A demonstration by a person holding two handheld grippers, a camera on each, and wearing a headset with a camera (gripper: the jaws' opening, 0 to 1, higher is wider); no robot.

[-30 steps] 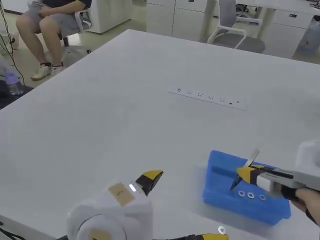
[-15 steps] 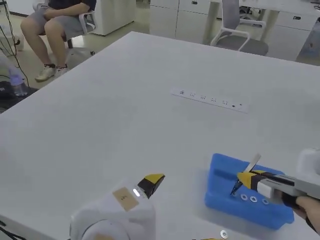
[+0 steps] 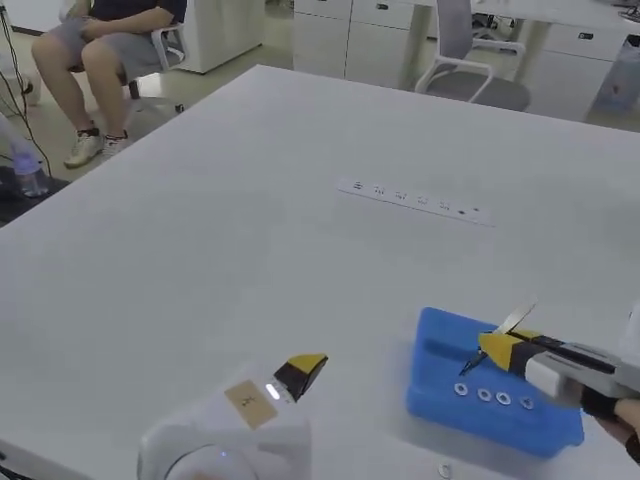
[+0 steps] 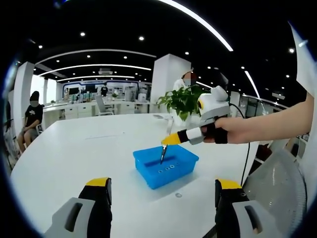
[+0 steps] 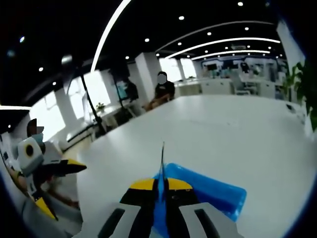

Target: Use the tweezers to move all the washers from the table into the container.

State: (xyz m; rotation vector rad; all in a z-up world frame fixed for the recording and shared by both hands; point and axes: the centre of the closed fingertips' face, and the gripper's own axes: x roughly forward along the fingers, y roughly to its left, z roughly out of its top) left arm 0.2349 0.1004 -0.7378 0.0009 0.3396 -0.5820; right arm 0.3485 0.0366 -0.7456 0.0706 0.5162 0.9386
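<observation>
Four small silver washers [image 3: 483, 395] lie in the blue rectangular plastic container [image 3: 435, 335], lower right of the head view. The right gripper [image 3: 497, 348], jaws clenched on thin metal tweezers [image 3: 468, 366], tips them downward into it, likely for a drop. One loose washer [image 3: 445, 468] lies on the white surface [image 3: 250, 220] just below. The left gripper [image 4: 162, 184] waits with its jaws released.

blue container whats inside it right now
Four washers lie in a row on the container floor, with the tweezers tip over one end of the row. In the head view the right hand-held gripper covers part of the floor, so more could be hidden.
</observation>
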